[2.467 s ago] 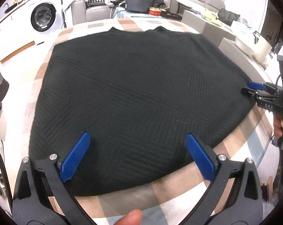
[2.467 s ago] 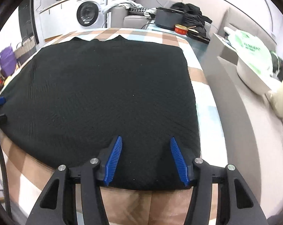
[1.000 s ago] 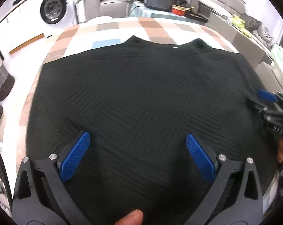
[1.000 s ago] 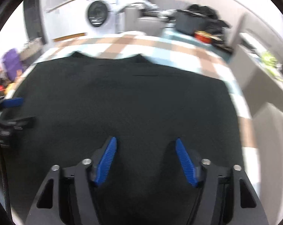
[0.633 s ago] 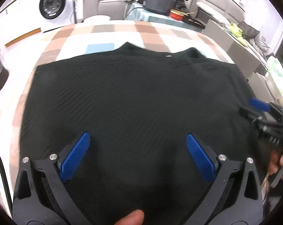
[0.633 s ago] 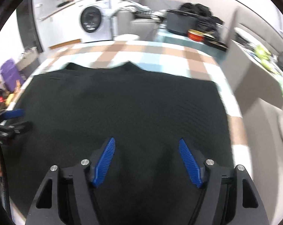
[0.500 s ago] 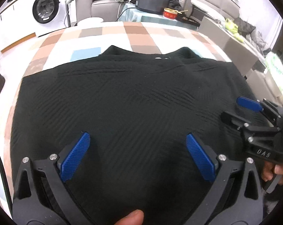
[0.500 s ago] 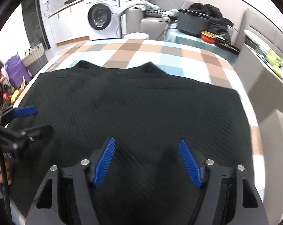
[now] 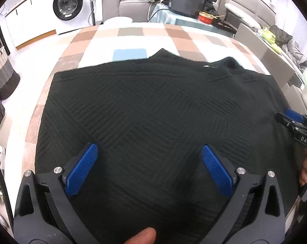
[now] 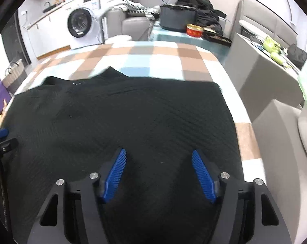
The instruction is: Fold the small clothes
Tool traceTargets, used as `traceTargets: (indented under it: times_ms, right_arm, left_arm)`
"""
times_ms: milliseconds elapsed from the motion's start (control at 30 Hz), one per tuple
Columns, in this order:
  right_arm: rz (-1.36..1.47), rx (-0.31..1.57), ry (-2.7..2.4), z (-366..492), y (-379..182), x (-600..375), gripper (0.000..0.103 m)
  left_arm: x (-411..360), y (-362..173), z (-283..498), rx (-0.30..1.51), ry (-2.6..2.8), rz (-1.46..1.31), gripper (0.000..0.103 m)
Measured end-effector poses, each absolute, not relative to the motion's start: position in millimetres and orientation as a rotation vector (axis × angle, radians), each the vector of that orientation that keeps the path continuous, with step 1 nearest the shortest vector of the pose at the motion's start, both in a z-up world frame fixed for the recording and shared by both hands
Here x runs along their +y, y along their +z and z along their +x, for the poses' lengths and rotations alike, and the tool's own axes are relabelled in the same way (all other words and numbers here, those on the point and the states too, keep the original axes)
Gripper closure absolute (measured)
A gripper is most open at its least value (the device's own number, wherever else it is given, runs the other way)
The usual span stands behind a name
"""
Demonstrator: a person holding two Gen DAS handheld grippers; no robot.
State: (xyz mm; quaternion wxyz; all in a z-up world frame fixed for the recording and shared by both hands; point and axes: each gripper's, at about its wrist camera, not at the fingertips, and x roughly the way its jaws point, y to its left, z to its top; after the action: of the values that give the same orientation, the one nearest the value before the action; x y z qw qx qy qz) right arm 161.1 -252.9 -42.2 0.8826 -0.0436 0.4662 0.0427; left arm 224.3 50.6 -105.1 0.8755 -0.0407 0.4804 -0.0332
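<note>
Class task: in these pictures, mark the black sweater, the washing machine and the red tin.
black sweater (image 9: 153, 109), left wrist view, middle of its knitted body.
washing machine (image 10: 80, 23), right wrist view, its round door.
red tin (image 10: 194, 31), right wrist view, its side wall.

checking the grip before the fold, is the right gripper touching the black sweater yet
Cannot tell. In the right wrist view the right gripper, jaws closing, sits over the black sweater, but no contact or gap shows plainly.

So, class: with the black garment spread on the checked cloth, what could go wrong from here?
1. The right gripper is closing over flat black garment with no edge between its pads; it may pinch a ridge and bunch it.
2. The collar lies uneven; folding now may lock that in.
</note>
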Motion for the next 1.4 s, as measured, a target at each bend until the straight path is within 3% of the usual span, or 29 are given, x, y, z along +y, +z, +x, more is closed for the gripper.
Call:
traceTargets:
  times_ms: [333, 700, 1067, 1400]
  right_arm:
    - [-0.123, 0.988, 0.189, 178.1, -53.9, -205.5, 0.034]
    - [-0.107, 0.977, 0.024, 187.8, -46.3, -247.3, 0.032]
    - [-0.208, 0.973, 0.188, 202.4, -56.9, -173.9, 0.031]
    - [-0.212, 0.977, -0.099, 190.3, -49.7, -263.2, 0.031]
  left_arm:
    - [18.1, -110.0, 244.2, 1.01, -0.121, -0.028, 0.001]
    - [48.1, -109.9, 247.8, 0.999, -0.048, -0.07, 0.001]
    - [14.2, -114.1, 265.7, 0.996, -0.104, -0.009, 0.001]
    - [65.3, -107.3, 235.3, 0.992, -0.001, -0.033, 0.001]
